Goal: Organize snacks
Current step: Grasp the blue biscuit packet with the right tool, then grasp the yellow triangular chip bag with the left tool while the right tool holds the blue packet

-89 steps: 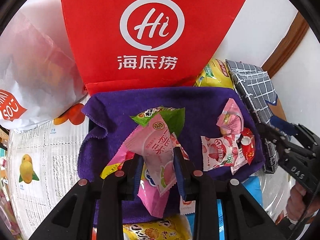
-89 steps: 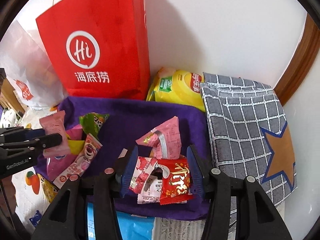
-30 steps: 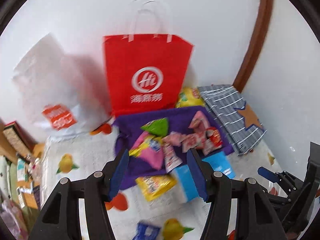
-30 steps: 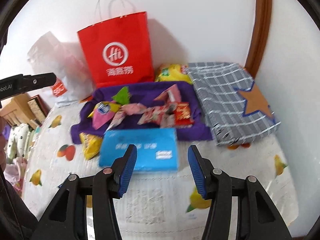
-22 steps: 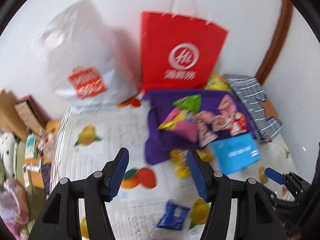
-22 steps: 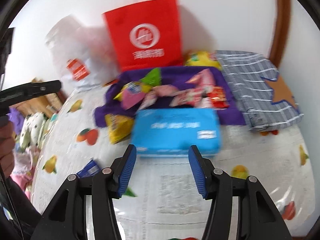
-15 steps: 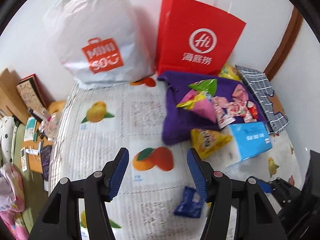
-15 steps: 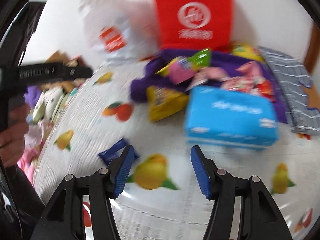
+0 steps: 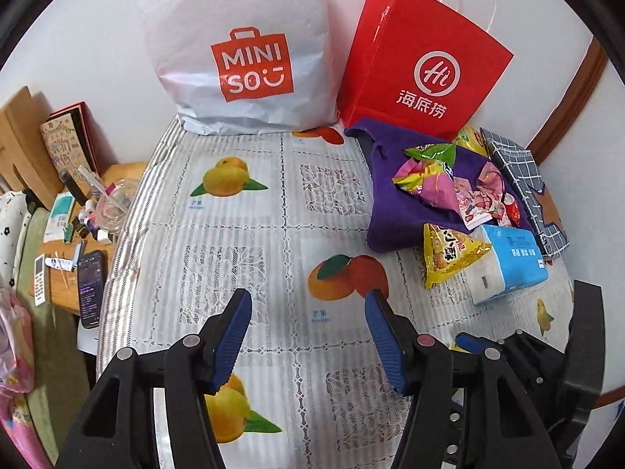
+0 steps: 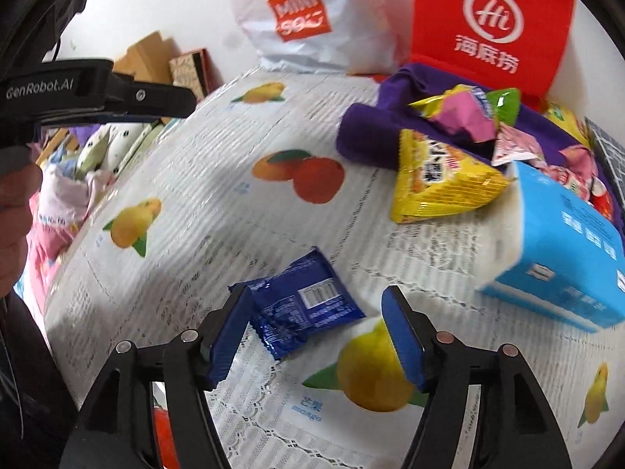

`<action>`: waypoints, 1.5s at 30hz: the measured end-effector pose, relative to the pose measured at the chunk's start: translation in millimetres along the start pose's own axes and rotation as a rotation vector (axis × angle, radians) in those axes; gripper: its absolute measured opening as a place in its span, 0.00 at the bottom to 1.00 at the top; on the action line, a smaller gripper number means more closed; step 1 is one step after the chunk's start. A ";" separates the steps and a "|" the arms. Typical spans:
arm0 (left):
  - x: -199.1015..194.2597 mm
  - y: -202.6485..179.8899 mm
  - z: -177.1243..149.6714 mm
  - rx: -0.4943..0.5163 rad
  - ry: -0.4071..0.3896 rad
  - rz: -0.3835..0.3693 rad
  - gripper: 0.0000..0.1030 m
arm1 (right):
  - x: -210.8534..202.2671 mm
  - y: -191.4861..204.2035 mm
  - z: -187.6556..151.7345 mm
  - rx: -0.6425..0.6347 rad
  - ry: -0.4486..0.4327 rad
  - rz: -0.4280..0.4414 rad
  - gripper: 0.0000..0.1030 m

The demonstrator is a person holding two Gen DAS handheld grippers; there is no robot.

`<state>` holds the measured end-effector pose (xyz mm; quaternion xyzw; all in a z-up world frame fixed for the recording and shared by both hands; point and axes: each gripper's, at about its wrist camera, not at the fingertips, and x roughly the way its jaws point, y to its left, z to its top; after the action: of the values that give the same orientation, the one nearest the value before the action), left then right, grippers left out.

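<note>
Blue snack packet (image 10: 302,305) lies on the counter (image 10: 218,195) between the opening right tongs (image 10: 316,336), untouched; left tongs (image 9: 306,338) are open, empty.

Table covered by a fruit-printed lace-pattern tablecloth (image 9: 234,242), on it a purple towel (image 9: 386,211), yellow snack bag (image 10: 437,179), blue tissue pack (image 10: 562,250), blue snack packet (image 10: 304,305), white shopping bag (image 9: 242,47), red paper bag (image 9: 422,66), checked cloth (image 9: 519,164) at the far edge.
</note>
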<state>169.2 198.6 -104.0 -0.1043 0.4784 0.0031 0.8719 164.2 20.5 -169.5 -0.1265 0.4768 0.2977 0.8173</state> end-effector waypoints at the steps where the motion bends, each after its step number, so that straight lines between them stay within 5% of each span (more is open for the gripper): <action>1: 1.6 0.1 -0.7 0.001 0.003 -0.005 0.56 | 2.4 2.1 0.0 -0.013 0.005 -0.007 0.66; 7: 5.0 -4.0 -2.8 0.008 0.009 -0.022 0.56 | 19.7 13.1 3.7 -0.105 0.014 -0.056 0.70; 12: 6.4 -6.5 -4.9 0.014 0.014 -0.019 0.56 | 25.6 6.4 10.0 -0.080 0.023 0.000 0.70; 22: 23.1 -29.6 -8.7 0.022 0.065 -0.003 0.56 | 7.4 -8.0 -12.0 -0.041 -0.013 0.049 0.57; 28: 35.0 -63.4 -8.7 0.050 0.072 -0.010 0.56 | -25.8 -42.3 -35.6 0.068 -0.080 0.030 0.57; 37: 66.6 -124.7 0.3 0.119 0.051 -0.025 0.56 | -70.0 -121.1 -83.3 0.221 -0.149 -0.124 0.57; 40: 79.3 -142.1 3.8 0.156 0.040 -0.024 0.66 | -79.6 -145.9 -98.5 0.266 -0.166 -0.157 0.57; 45: 101.9 -160.4 6.3 0.196 0.040 0.018 0.67 | -87.1 -183.5 -121.8 0.345 -0.180 -0.175 0.57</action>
<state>246.6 33.2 -157.1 -0.0140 0.4946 -0.0380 0.8682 157.8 -216.3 -171.6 0.0016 0.4332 0.1495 0.8888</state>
